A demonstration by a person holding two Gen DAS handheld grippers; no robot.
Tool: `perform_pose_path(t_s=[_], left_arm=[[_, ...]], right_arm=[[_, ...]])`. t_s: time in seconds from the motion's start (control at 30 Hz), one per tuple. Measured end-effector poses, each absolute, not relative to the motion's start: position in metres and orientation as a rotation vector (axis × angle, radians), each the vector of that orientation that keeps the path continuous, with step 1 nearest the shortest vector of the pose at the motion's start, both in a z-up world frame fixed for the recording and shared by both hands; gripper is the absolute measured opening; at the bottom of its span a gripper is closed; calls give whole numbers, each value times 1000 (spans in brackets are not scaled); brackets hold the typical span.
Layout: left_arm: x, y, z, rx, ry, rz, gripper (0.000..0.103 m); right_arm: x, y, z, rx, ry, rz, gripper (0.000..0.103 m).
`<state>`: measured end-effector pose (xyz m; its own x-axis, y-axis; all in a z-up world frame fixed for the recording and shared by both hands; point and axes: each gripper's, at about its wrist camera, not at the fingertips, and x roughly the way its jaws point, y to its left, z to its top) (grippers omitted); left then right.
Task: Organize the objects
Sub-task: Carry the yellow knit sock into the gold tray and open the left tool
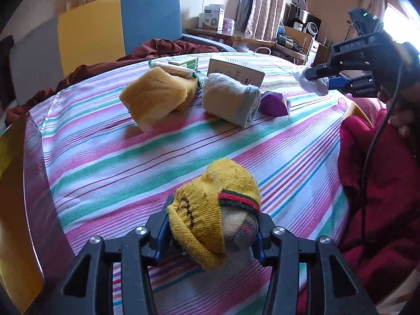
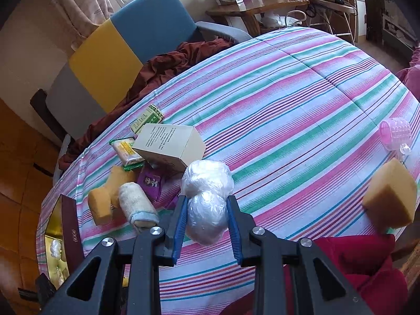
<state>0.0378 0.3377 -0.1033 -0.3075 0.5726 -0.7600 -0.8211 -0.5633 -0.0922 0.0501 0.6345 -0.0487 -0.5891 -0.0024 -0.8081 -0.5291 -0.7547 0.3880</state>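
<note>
Left gripper (image 1: 212, 239) pinches a rolled yellow sock (image 1: 214, 210) between its blue pads, held over the near part of the striped tablecloth (image 1: 131, 162). Right gripper (image 2: 207, 218) is clamped on a crumpled clear plastic bundle (image 2: 207, 199), raised above the cloth just beside the beige carton (image 2: 170, 145) and purple packet (image 2: 151, 183)

Your left claw (image 1: 212, 232) hides the underside of the yellow sock (image 1: 210, 215). The print on the beige box (image 2: 168, 145) is too small to read. The orange sponge (image 2: 391, 199) is blurred, and the gold tray (image 2: 53, 225) is partly hidden behind the right claw's frame.
</note>
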Motion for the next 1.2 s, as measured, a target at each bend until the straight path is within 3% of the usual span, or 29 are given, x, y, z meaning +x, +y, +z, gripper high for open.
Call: perform_pose_path(t_s=[0.27, 0.5, 0.63, 0.93, 1.2], left_arm=[[29, 303, -81, -1007, 319, 2014, 46], [11, 244, -30, -955, 135, 2106, 45], [-1, 210, -5, -880, 125, 2211, 45], [-101, 81, -10, -1084, -19, 2532, 46], [-182, 23, -30, -1235, -117, 2628, 47]], right_arm=[[50, 635, -51, -1229, 889, 2360, 29], [50, 635, -50, -1225, 881, 2353, 29], [51, 635, -50, -1228, 871, 2346, 29], [52, 633, -49, -1219, 850, 2330, 29], [52, 633, -48, -1222, 826, 2301, 29]])
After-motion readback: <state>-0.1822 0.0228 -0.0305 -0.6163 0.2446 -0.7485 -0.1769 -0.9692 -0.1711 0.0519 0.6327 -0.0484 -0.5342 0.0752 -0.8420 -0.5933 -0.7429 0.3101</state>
